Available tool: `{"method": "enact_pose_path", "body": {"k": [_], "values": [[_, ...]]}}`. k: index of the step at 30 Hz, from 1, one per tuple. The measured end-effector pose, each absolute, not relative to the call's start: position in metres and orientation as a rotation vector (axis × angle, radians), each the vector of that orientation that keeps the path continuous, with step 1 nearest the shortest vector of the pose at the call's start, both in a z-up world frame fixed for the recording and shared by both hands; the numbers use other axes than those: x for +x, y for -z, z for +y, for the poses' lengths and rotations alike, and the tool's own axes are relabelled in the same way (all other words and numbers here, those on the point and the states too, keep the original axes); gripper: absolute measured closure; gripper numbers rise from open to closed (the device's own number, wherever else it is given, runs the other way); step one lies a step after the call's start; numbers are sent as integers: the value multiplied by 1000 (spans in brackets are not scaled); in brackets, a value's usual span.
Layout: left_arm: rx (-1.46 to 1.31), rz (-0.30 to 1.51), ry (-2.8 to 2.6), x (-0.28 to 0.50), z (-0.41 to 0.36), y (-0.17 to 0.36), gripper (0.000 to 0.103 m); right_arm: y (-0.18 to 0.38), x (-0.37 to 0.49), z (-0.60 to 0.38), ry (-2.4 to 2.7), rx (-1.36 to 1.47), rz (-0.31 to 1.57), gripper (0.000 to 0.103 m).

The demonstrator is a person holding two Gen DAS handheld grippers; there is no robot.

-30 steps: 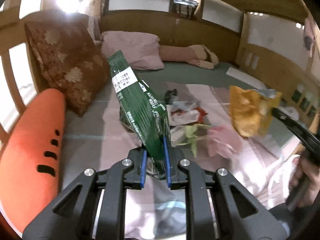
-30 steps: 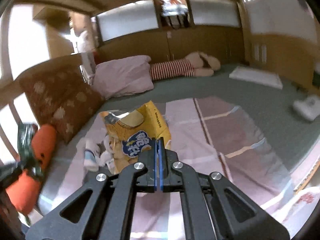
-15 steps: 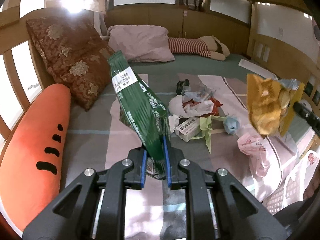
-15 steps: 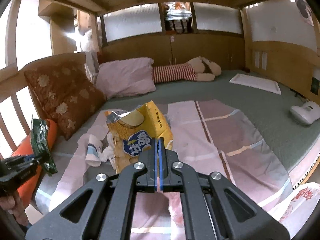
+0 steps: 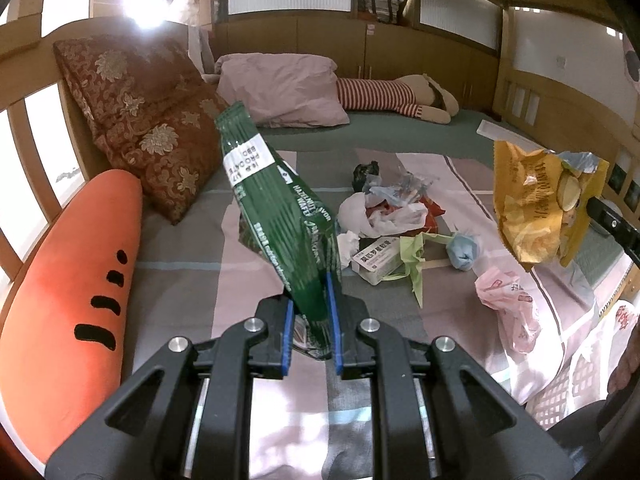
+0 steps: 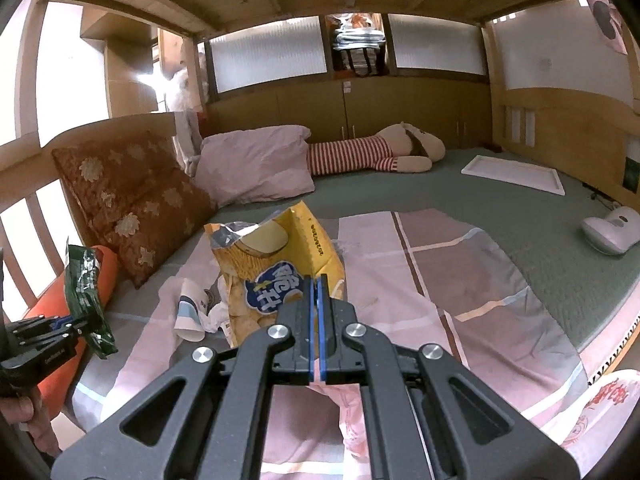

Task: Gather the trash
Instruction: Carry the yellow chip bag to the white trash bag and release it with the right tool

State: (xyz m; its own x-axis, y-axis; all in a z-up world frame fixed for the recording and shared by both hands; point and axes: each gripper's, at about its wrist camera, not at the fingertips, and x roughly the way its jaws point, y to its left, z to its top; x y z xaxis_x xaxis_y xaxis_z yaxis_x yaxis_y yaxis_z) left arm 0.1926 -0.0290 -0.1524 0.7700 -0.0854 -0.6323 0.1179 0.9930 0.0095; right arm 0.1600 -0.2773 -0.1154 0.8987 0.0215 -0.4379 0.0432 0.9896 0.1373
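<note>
My left gripper (image 5: 310, 300) is shut on a green wafer wrapper (image 5: 276, 216), which stands up tilted to the left above the bed. The right wrist view shows that wrapper (image 6: 86, 288) at the far left. My right gripper (image 6: 316, 308) is shut on a torn yellow chip bag (image 6: 276, 280), held up over the pink blanket. In the left wrist view the chip bag (image 5: 532, 204) hangs at the right. A heap of trash (image 5: 394, 216) lies on the blanket beyond the left gripper: white and red plastic bags, a white medicine box (image 5: 378, 260), a light green bag, a blue wad (image 5: 464, 250) and a pink bag (image 5: 506, 300).
An orange carrot-shaped cushion (image 5: 68, 288) lies along the left bed rail, with a brown flowered cushion (image 5: 148, 120) and a pink pillow (image 5: 284, 88) behind it. A striped plush toy (image 6: 376, 156) lies at the back. A white tray (image 6: 516, 172) and a white device (image 6: 612, 232) sit at the right.
The left wrist view has shifted from a blurred frame to a steady one, showing more of the trash heap. Both grippers keep hold of their wrappers, and the right one stays put.
</note>
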Motion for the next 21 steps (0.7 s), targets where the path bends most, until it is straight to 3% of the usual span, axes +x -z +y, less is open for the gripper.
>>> {"method": "enact_pose_path", "body": {"k": [15,21], "values": [[58,678,109,192,-30,150,87,115,159,-280,8,163,444,101],[71,659,136,187,-33,144,87,75,112,-312,19,163,401,101]]}}
